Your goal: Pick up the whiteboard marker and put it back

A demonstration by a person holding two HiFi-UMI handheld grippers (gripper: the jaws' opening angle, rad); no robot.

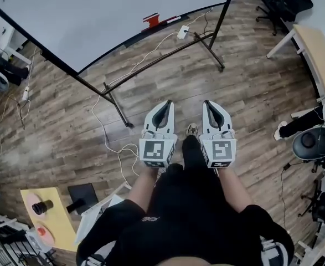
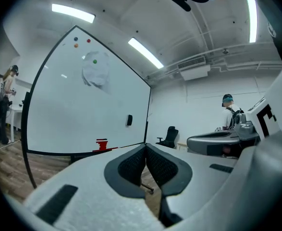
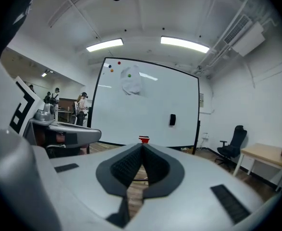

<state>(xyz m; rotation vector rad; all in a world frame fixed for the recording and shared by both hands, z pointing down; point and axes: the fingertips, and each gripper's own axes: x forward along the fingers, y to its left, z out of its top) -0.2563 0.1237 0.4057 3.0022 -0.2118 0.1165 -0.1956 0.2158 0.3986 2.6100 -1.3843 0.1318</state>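
A large whiteboard (image 1: 96, 15) on a black wheeled stand stands ahead of me. On its tray sits a red object (image 1: 154, 20), also seen in the left gripper view (image 2: 102, 145) and the right gripper view (image 3: 143, 139). I cannot make out a marker as such. A small black item (image 3: 172, 120) sticks to the board. My left gripper (image 1: 165, 105) and right gripper (image 1: 209, 104) are held side by side over the wooden floor, well short of the board. The left gripper (image 2: 145, 148) and the right gripper (image 3: 141, 147) are both shut and empty.
The stand's legs (image 1: 162, 57) and white cables with a power strip (image 1: 183, 32) cross the floor ahead. A black office chair (image 1: 284, 4) and a wooden table (image 1: 317, 49) are at the right, a yellow table (image 1: 46, 215) at the lower left. People stand in the background (image 2: 228, 114).
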